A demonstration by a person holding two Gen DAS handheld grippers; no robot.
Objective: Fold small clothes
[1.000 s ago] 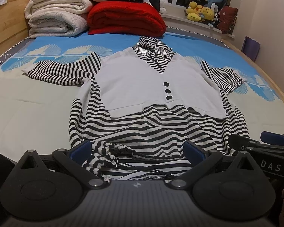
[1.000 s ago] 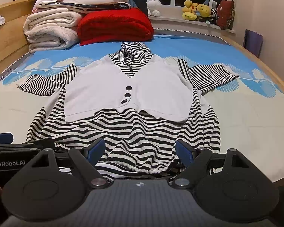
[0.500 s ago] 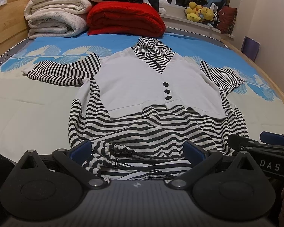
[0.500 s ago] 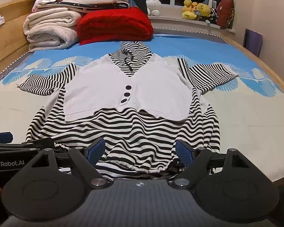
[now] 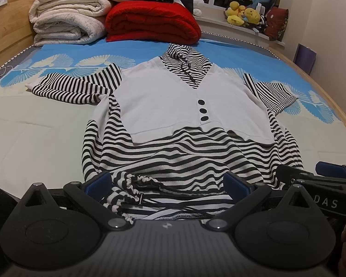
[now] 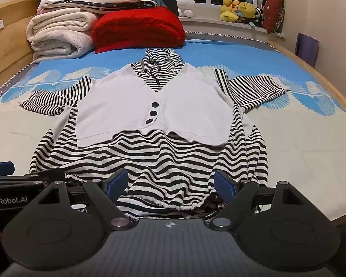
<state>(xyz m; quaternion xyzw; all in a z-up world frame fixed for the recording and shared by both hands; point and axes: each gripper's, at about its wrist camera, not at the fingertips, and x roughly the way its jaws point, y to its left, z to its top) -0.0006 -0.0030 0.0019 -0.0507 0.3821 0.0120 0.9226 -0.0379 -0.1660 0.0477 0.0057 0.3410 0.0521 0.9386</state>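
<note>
Two wrist cameras sit side by side low at the foot of the bed [image 5: 18, 138], angled down and forward toward the headboard. Both frame the same striped hooded top [image 5: 173, 152] up close, and each catches the neighbouring gripper at its edge.

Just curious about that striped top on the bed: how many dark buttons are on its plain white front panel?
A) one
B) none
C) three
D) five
C: three dark buttons sit in a short column near the middle of the white front panel of the striped top.
</note>
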